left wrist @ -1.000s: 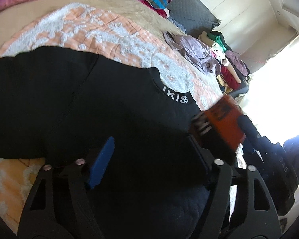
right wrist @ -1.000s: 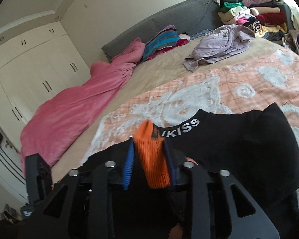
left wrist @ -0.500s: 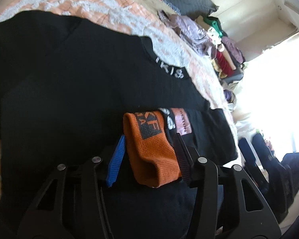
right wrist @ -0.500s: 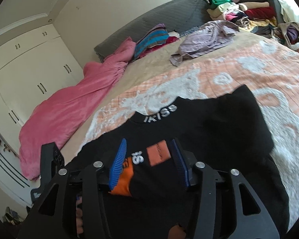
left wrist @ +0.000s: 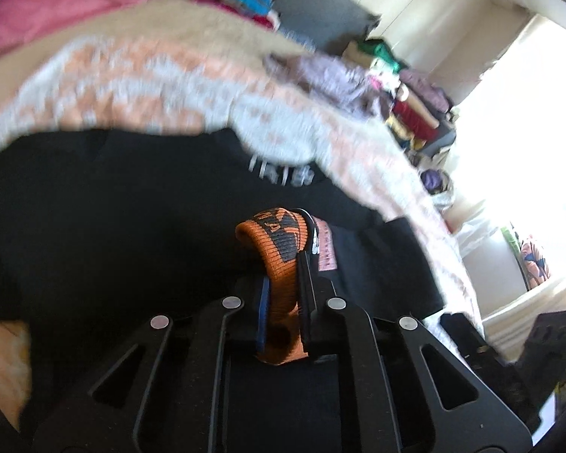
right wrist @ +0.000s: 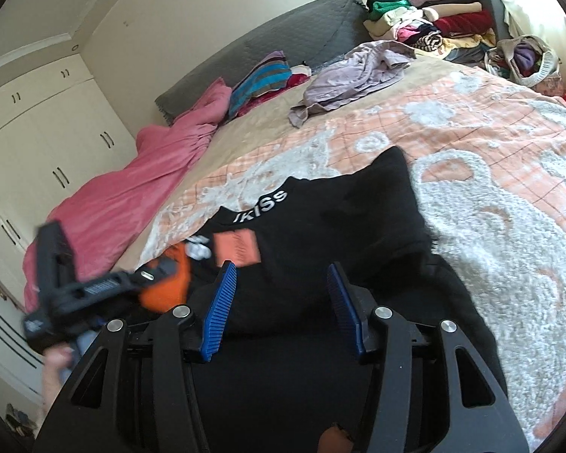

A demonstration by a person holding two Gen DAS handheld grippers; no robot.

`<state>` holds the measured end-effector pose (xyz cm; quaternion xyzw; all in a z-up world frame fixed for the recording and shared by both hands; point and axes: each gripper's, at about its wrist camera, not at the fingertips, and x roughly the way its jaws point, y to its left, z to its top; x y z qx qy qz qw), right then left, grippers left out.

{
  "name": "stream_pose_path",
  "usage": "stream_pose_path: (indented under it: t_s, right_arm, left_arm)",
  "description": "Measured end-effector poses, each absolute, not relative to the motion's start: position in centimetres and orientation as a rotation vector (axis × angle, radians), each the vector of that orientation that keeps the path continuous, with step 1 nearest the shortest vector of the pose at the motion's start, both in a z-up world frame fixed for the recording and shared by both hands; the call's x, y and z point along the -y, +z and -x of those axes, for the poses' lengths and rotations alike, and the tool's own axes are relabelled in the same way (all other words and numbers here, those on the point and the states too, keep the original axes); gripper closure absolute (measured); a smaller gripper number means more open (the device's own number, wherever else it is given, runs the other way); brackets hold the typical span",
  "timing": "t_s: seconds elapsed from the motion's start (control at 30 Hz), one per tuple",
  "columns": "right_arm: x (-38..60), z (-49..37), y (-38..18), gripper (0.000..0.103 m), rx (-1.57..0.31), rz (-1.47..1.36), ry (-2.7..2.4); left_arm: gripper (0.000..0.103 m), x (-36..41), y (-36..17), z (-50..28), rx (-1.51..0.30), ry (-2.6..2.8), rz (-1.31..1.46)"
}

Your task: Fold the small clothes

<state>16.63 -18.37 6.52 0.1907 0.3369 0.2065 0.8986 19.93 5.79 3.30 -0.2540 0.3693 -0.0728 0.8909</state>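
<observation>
A small black garment with an orange waistband (left wrist: pixel 279 260) and a pink label (left wrist: pixel 326 251) lies on top of a larger black garment (left wrist: pixel 113 207) with white lettering at its neck. My left gripper (left wrist: pixel 285 298) is shut on the orange waistband. In the right wrist view the left gripper (right wrist: pixel 94 290) comes in from the left, holding the orange band (right wrist: pixel 169 287). My right gripper (right wrist: pixel 283 302) stands open above the black cloth, nothing between its blue pads (right wrist: pixel 219 309). The pink label (right wrist: pixel 237 251) shows just beyond it.
The clothes lie on an orange and white bedspread (right wrist: pixel 490 188). A lilac garment (right wrist: pixel 358 75) and a pink blanket (right wrist: pixel 132 196) lie further up the bed. A heap of clothes (right wrist: pixel 434 26) stands at the far right corner. A hand (right wrist: pixel 56 370) holds the left gripper.
The right gripper opened and let go of the orange waistband. The left gripper closed on that waistband and now holds it; its view is blurred by motion.
</observation>
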Motion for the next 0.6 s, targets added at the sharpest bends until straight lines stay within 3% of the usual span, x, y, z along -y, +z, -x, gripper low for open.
stream_pose_path:
  t_s: [0.2,0.6]
  right_arm:
    - [18.8,-16.6,6.5,0.053,-0.697,-0.387,0.405]
    - [18.0,-17.7,6.1,0.053,-0.722,-0.283,0.32]
  left_arm:
    - [0.098,-7.7,6.1,-18.5,-0.704,-0.14,0.521]
    - [0.096,-9.5,3.2,-18.2,-0.763,-0.058,0.521]
